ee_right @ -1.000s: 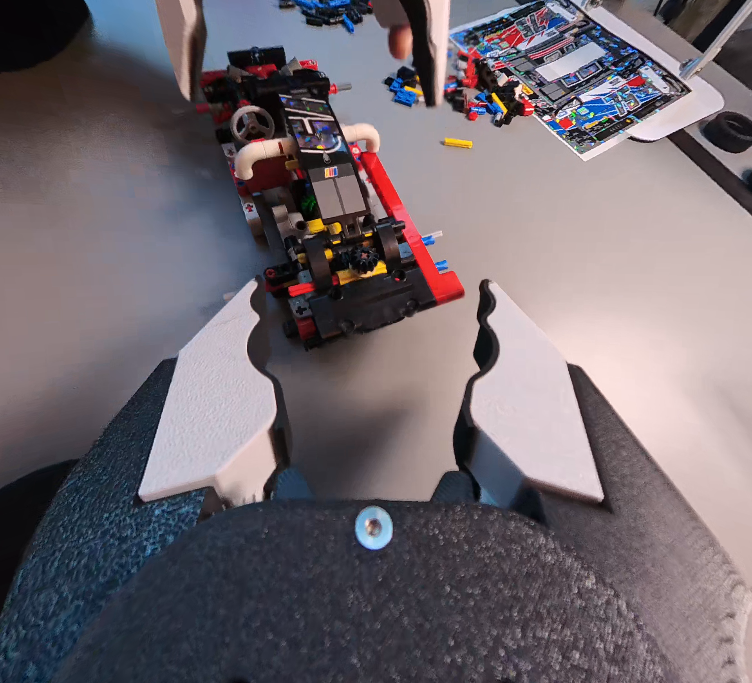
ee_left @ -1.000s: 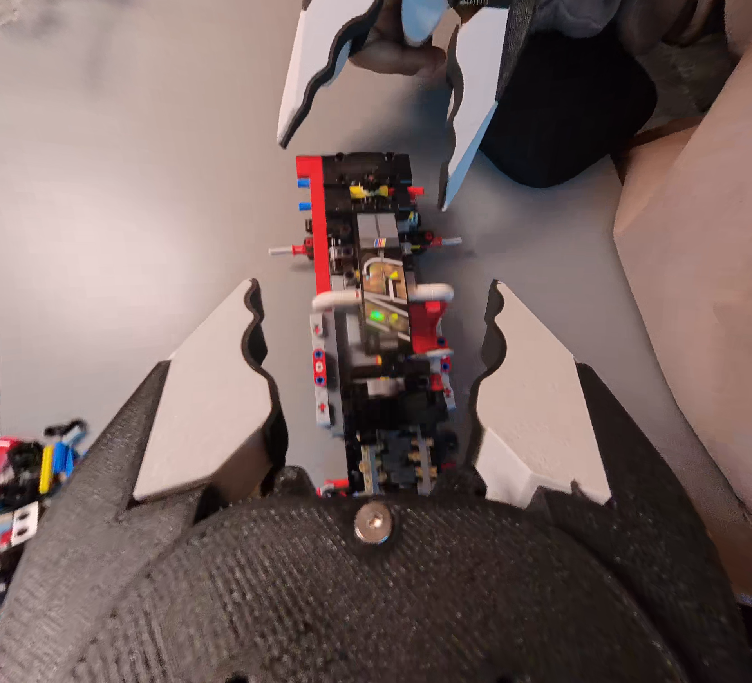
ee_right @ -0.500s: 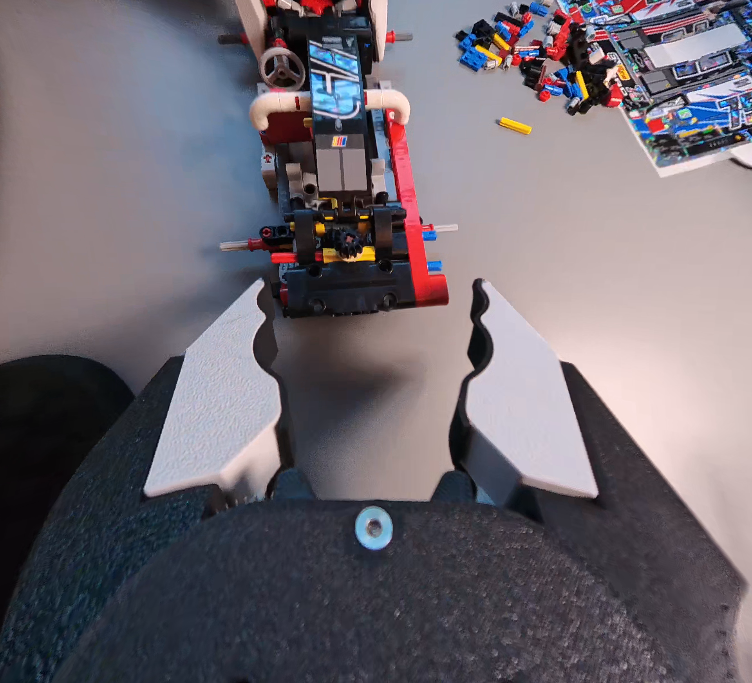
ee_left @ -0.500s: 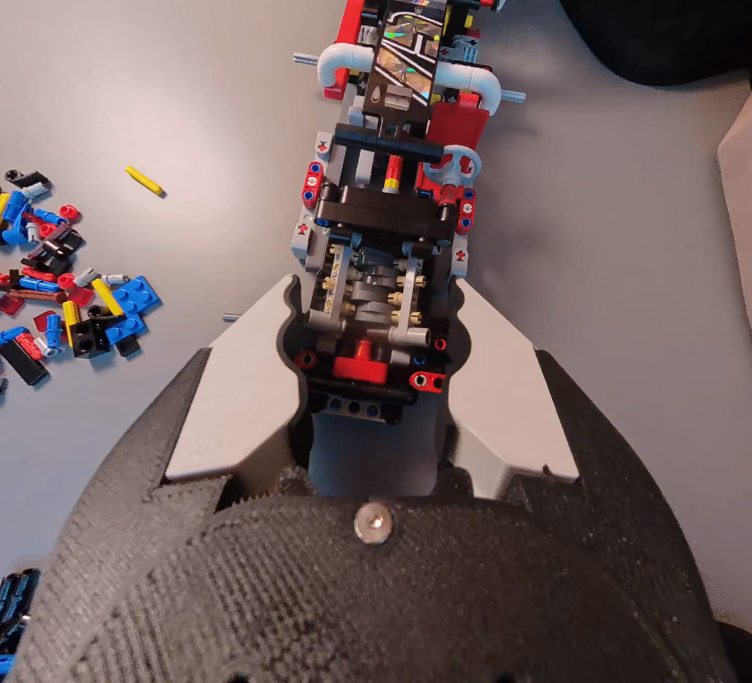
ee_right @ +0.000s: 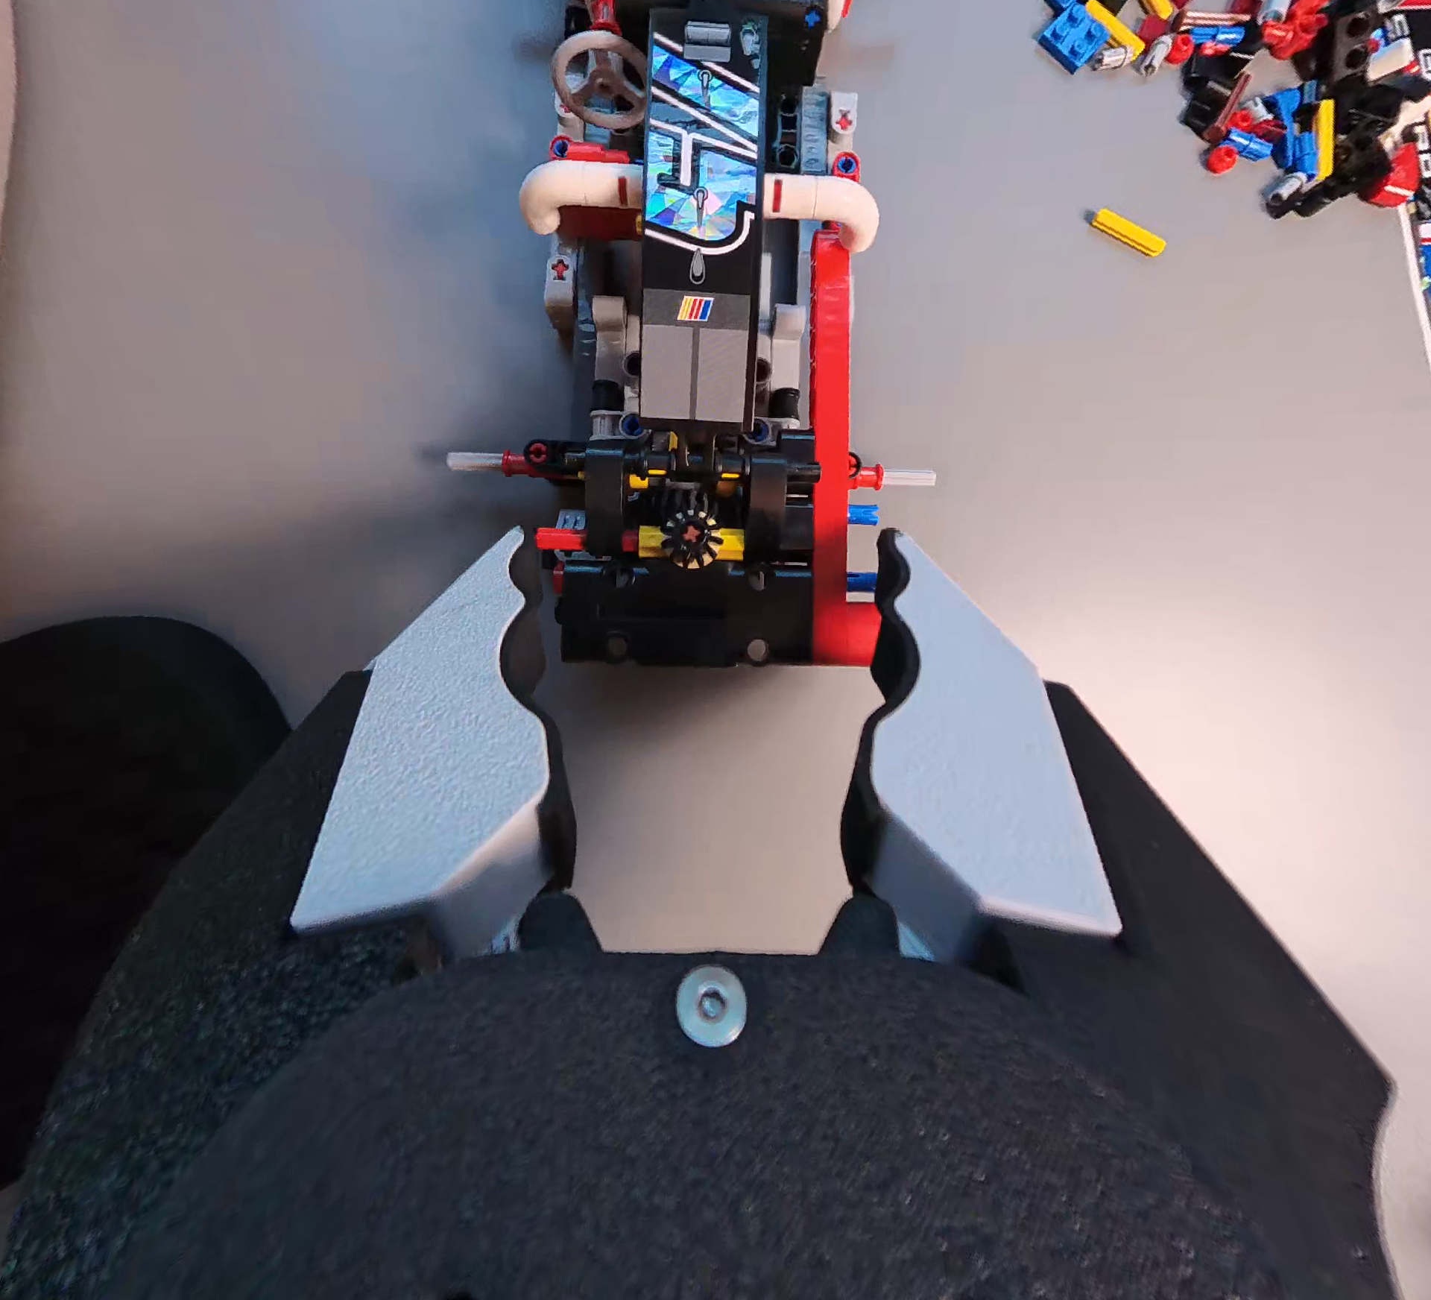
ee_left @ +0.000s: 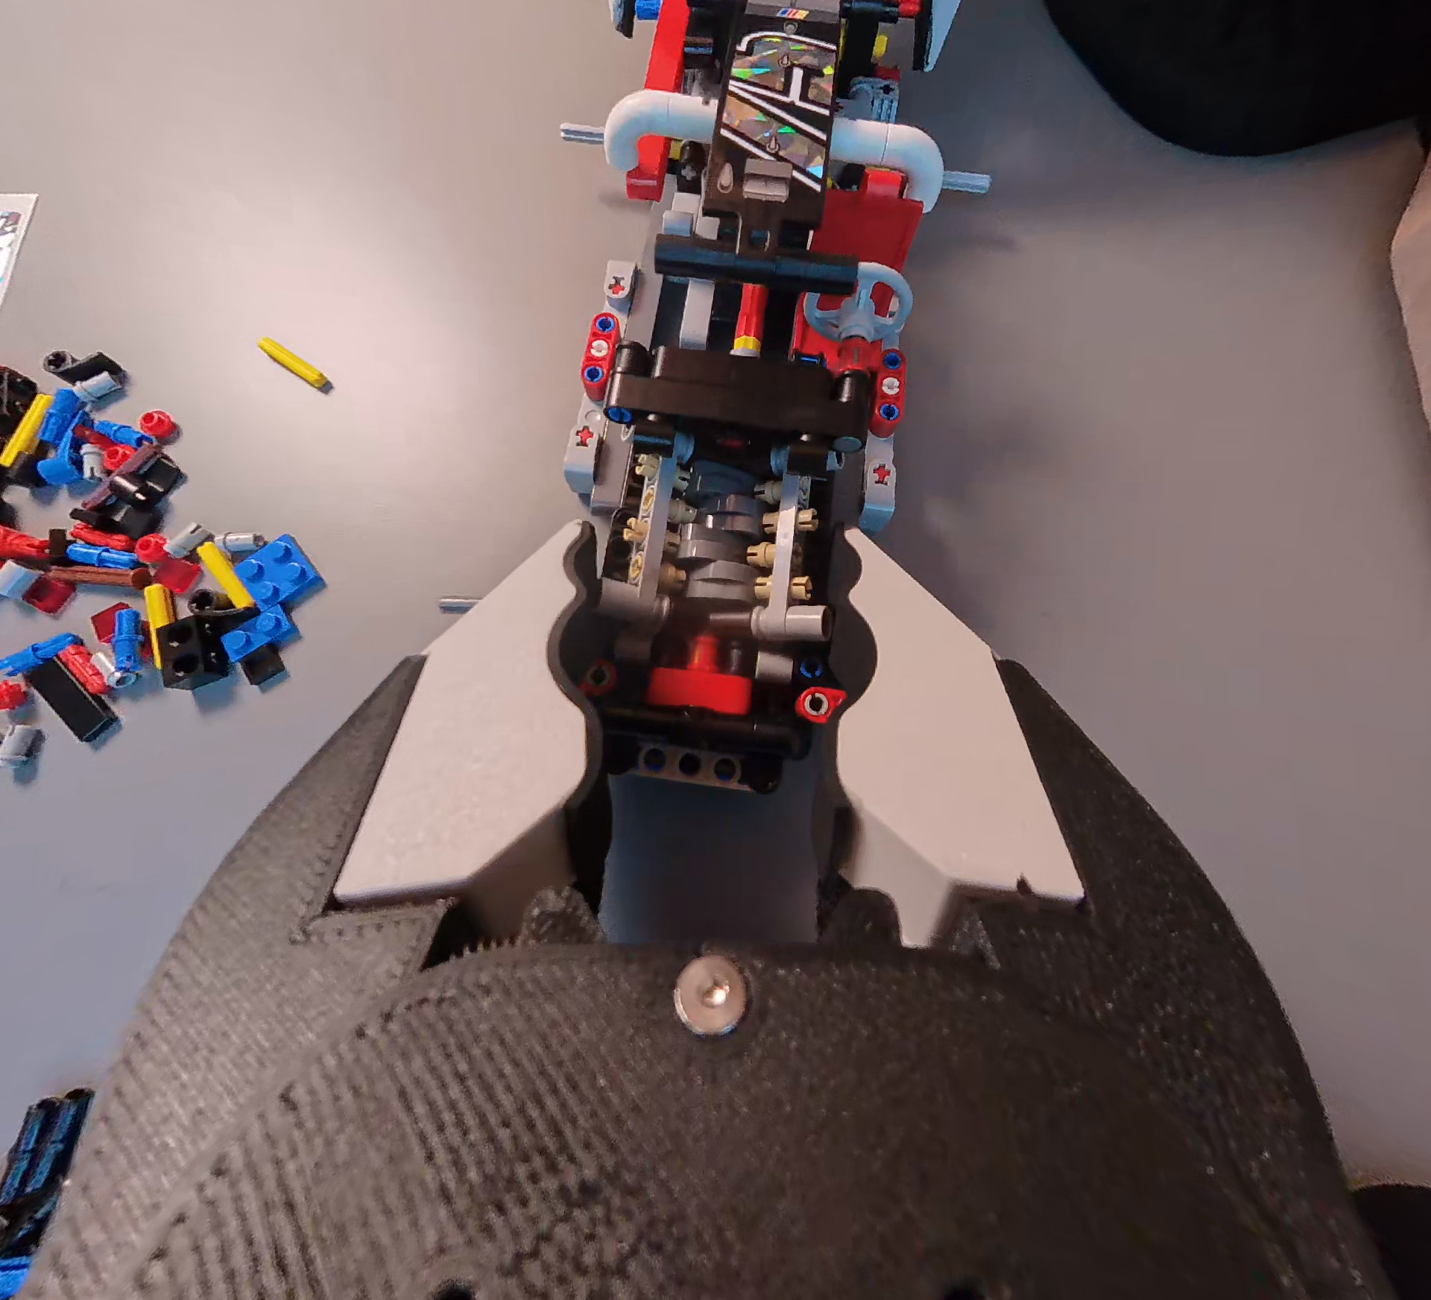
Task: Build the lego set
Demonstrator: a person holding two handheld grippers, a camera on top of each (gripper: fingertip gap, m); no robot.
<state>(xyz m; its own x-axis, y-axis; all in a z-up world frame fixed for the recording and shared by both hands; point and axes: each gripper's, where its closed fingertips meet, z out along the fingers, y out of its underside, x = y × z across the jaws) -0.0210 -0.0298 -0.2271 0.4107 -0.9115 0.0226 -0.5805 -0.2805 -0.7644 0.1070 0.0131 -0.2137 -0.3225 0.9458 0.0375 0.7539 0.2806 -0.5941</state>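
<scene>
We see the half-built lego car point(ee_left: 763, 333) lying long and narrow on the grey surface point(ee_left: 348, 101), and both claws sit at its ends. The left claw point(ee_left: 716, 612) is clamped on the engine end: its two pale fingers point(ee_left: 495, 713) press against the black frame on either side of the grey pistons and the red round piece. At the far end, the right claw point(ee_right: 701, 612) brackets the tail block with the small black gear and yellow bar. Its right finger point(ee_right: 968, 721) lies against the long red side beam, while its left finger stands just beside the black block with a thin gap (so we cannot tell whether it truly grips). In the left wrist view those same fingers show at the top, flanking the red and black tail.

Along the car's middle we see a black panel with a shiny holographic sticker, a white curved roll bar across it, and a grey steering wheel point(ee_right: 600, 78) beside the red seat.

Off to one side, a pile of loose pieces point(ee_left: 116, 566) in blue, red, yellow and black lies on the surface, with a single yellow pin point(ee_left: 294, 364) lying apart, between the pile and the car. A printed sticker sheet point(ee_right: 1417, 240) peeks in at the surface's edge beyond the pile.
</scene>
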